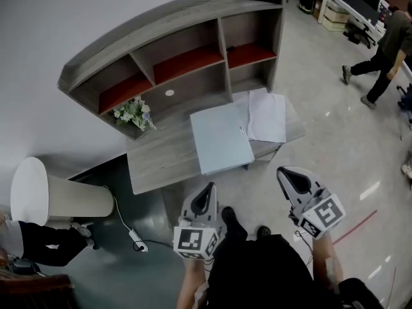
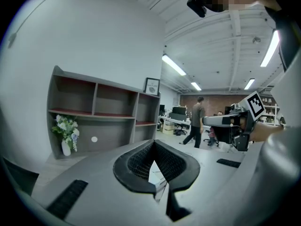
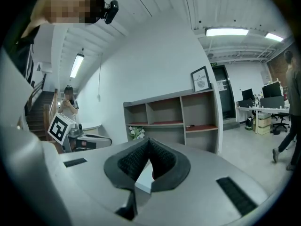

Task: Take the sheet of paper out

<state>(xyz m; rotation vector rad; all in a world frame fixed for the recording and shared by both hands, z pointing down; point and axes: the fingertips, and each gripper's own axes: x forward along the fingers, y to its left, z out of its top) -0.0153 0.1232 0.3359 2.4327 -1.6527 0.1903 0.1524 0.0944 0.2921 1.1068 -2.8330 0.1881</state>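
A pale blue closed folder (image 1: 222, 139) lies flat on the grey desk (image 1: 154, 163), its near edge hanging over the desk front. White sheets of paper (image 1: 266, 116) lie just right of it, touching its edge. My left gripper (image 1: 208, 190) is held short of the desk front, below the folder, jaws shut and empty. My right gripper (image 1: 288, 174) hovers to the right over the floor, also shut and empty. In the left gripper view the shut jaws (image 2: 153, 160) point past the desk; the right gripper view shows its shut jaws (image 3: 147, 157) facing the shelf unit (image 3: 174, 112).
A curved shelf unit (image 1: 174, 50) stands at the desk's back, with a vase of flowers (image 1: 134, 113) at its left. A white round table (image 1: 38, 192) and a power strip (image 1: 137, 240) are at the left. A person (image 1: 383, 47) walks at the far right.
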